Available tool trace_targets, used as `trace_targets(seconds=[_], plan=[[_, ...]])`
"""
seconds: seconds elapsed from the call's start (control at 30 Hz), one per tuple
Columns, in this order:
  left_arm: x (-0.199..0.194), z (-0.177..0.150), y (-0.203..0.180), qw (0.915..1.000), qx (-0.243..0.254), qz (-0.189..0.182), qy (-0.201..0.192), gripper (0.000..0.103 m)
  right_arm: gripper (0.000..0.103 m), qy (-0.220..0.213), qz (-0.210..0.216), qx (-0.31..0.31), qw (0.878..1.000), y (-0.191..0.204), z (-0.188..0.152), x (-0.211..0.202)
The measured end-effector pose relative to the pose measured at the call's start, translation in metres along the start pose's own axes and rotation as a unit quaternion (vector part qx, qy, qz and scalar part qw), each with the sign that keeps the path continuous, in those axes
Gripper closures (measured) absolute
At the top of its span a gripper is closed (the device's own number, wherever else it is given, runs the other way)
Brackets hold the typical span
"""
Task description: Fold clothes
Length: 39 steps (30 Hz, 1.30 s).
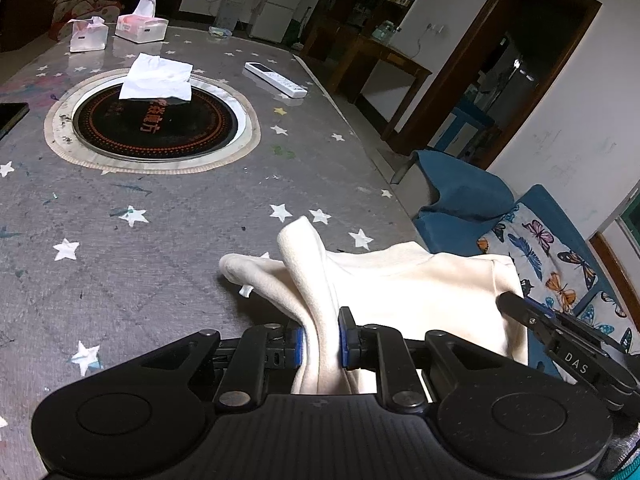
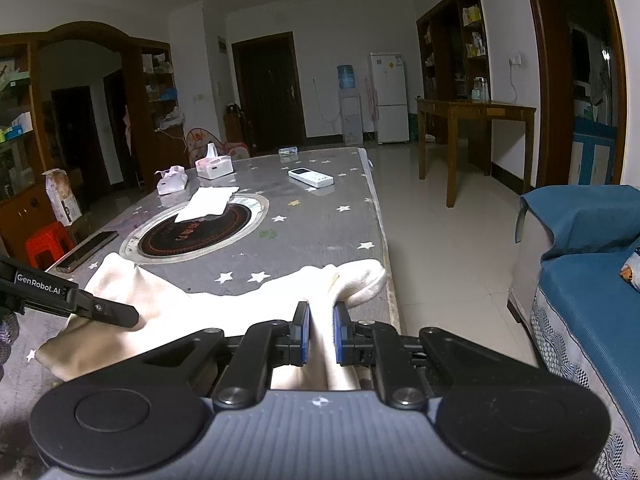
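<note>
left gripper pinches a bunch of the cream garment, right gripper clamps another bunch; the cloth hangs between them at the table's near corner. uneven pull could slip a thick fold, or drag fabric off the edge.

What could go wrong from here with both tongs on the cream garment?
1. Both grips are on bunched fabric: the left tongs and right tongs each pinch a thick gather of the cream garment, so a layer could slip out and skew the fold.
2. The garment hangs at the table edge; a dropped side might slide to the floor.
3. Sweeping forward could catch the loose tissue on the round cooktop.
</note>
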State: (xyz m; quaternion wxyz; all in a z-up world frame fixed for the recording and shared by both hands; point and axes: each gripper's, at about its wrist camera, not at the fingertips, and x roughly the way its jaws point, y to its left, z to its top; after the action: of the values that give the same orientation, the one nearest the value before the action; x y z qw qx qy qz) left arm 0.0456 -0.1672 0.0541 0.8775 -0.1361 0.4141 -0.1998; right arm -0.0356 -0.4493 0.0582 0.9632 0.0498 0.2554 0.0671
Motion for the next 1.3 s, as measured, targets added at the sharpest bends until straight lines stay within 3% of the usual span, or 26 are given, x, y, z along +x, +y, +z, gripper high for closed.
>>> trace_targets(seconds=[0.9,1.17,1.3], plan=[[0.021,-0.005,0.018,0.9991,-0.006,0.035,0.023,0.078,0.092,0.04,-0.029,-0.001,0.999,-0.008,-0.011,0.036],[0.025,-0.006,0.023,0.9988,-0.009,0.041,0.023,0.062,0.087,0.051,-0.037,-0.001,0.998,-0.011,-0.015,0.043],[0.026,-0.006,0.026,0.9987,-0.01,0.045,0.024,0.06,0.085,0.055,-0.042,-0.002,0.998,-0.011,-0.016,0.045]])
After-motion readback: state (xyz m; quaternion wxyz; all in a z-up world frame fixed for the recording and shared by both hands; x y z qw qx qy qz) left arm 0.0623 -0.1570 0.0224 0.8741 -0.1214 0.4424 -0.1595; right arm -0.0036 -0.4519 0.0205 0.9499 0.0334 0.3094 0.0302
